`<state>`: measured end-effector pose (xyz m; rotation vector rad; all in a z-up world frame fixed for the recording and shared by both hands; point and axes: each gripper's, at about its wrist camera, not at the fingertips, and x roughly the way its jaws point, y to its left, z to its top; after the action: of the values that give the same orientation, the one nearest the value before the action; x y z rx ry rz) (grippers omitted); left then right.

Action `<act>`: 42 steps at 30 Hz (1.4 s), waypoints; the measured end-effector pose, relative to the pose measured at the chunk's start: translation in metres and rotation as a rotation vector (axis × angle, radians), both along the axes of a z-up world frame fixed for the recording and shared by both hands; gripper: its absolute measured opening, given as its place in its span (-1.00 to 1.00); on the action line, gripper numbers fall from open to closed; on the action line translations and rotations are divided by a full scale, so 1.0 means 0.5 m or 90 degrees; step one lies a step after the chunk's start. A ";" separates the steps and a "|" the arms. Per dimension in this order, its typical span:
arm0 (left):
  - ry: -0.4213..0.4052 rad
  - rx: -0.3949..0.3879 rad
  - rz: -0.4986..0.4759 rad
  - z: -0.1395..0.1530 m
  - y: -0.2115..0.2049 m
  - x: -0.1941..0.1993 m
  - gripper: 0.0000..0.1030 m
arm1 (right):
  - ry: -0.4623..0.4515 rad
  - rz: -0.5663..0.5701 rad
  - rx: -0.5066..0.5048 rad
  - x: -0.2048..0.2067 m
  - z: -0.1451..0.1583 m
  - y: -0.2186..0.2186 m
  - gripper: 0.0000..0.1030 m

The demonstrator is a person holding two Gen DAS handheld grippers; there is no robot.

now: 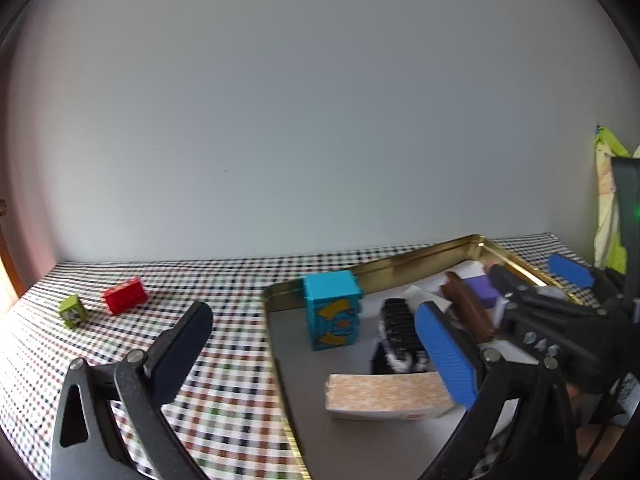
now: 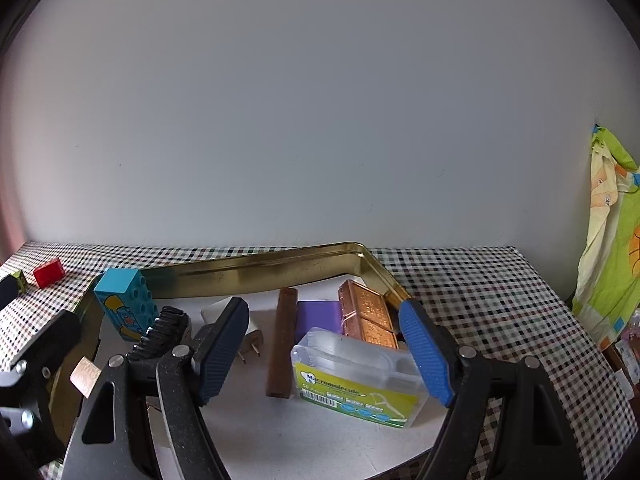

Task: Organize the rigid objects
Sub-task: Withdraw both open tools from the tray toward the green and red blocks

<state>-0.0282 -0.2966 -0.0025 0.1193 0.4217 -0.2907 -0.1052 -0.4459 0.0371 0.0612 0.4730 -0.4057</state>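
Note:
A gold tin tray [image 1: 400,266] [image 2: 256,266] on a checked cloth holds a blue toy brick [image 1: 333,311] [image 2: 124,304], a black comb [image 1: 400,330] [image 2: 160,334], a brown bar [image 2: 282,344], a purple block [image 2: 318,314], copper bars [image 2: 366,314], a floss-pick box [image 2: 360,384], a white plug [image 2: 224,308] and a patterned box [image 1: 384,394]. A red brick [image 1: 125,295] [image 2: 49,272] and a green cube [image 1: 73,311] lie on the cloth at left. My left gripper [image 1: 312,356] is open over the tray's left edge. My right gripper [image 2: 324,356] is open around the floss-pick box, not touching it.
The table [image 2: 480,292] is covered by a checked cloth and stands against a plain white wall. A green and yellow cloth [image 2: 612,248] hangs at the right. The right gripper's body [image 1: 560,320] shows at the right of the left wrist view.

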 end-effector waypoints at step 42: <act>-0.013 0.004 0.044 -0.010 0.107 -0.023 0.99 | -0.120 -0.147 -0.029 -0.134 0.026 0.058 0.55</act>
<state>-0.0400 -0.2431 -0.0075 0.1140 0.4060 -0.2204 -0.1721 -0.4171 0.0498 0.1091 0.2709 -0.6308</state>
